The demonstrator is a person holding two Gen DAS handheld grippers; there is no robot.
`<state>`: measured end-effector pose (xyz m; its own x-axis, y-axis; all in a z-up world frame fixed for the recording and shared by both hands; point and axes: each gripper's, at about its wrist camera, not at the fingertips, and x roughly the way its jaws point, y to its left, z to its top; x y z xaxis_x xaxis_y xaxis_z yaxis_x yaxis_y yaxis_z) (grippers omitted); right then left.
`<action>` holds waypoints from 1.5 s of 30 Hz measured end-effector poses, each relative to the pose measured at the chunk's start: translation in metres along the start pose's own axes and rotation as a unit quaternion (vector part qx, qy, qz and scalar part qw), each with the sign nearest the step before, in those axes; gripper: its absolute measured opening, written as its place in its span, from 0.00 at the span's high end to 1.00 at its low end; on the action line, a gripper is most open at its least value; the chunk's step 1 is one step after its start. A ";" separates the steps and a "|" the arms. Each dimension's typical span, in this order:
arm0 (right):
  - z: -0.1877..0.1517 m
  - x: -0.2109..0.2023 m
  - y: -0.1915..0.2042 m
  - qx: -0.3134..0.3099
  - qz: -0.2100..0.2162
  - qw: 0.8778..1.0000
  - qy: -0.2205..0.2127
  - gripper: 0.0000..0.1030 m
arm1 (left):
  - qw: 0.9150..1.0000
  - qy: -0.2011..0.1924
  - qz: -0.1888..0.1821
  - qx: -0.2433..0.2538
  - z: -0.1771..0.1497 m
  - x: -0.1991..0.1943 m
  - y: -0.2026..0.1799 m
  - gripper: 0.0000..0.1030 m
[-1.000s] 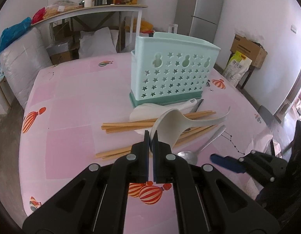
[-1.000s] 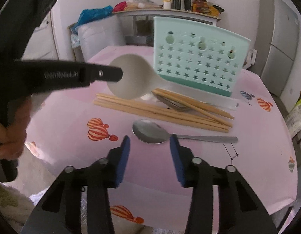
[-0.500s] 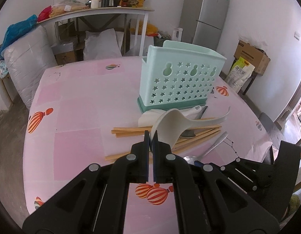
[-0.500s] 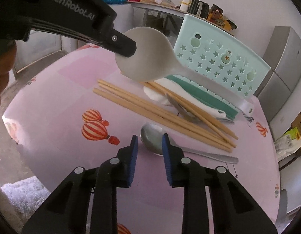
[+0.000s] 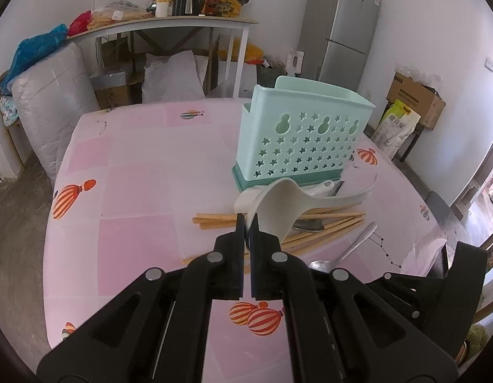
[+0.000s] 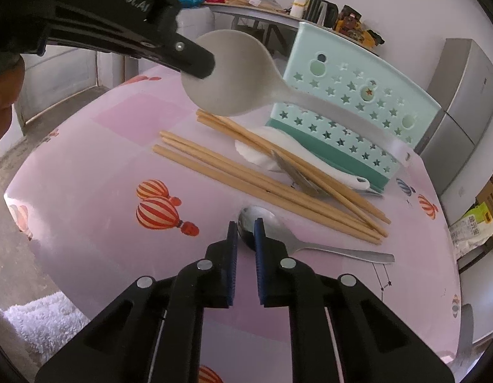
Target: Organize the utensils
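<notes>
Above surface centre: left tongs (image 5: pixel 245 223) clamped on rim of white rice paddle (image 6: pixel 233 73), handle hanging free toward mint holder (image 5: pixel 302 140). Risk: thin edge grip, paddle may pivot or slip. Right tongs (image 6: pixel 245 229) narrow, not closed, straddling metal spoon (image 6: pixel 278 233) bowl near front edge; may skate on cloth. Chopsticks (image 6: pixel 262 178) just beside. Open room left of holder.

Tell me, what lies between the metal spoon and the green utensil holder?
Wooden chopsticks, a fork and a white rice paddle lie between metal spoon and holder; right wrist view.
</notes>
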<state>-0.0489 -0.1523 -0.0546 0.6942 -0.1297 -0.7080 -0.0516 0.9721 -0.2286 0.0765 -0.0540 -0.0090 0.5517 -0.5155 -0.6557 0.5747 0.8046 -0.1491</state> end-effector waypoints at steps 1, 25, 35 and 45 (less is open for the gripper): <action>0.000 -0.002 -0.002 0.003 0.001 1.000 -0.002 0.90 | 1.000 -0.001 0.000 0.000 0.001 -0.001 0.000 0.99; 0.018 -0.082 -0.123 0.167 0.017 0.980 -0.111 0.98 | 0.987 -0.133 0.079 0.047 0.086 -0.090 -0.001 0.99; 0.018 -0.094 -0.160 0.217 0.014 0.967 -0.133 0.98 | 0.944 -0.059 0.202 0.253 0.138 -0.059 -0.036 0.99; 0.013 -0.100 -0.171 0.231 0.008 0.962 -0.145 0.98 | 0.864 0.061 0.236 0.440 0.155 0.014 -0.083 0.95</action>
<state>-0.1002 -0.3033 0.0647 0.8706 -0.1184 -0.4775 0.2135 0.9653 0.1500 0.1303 -0.1735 0.1090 0.8136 -0.1125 -0.5704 0.5693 0.3532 0.7424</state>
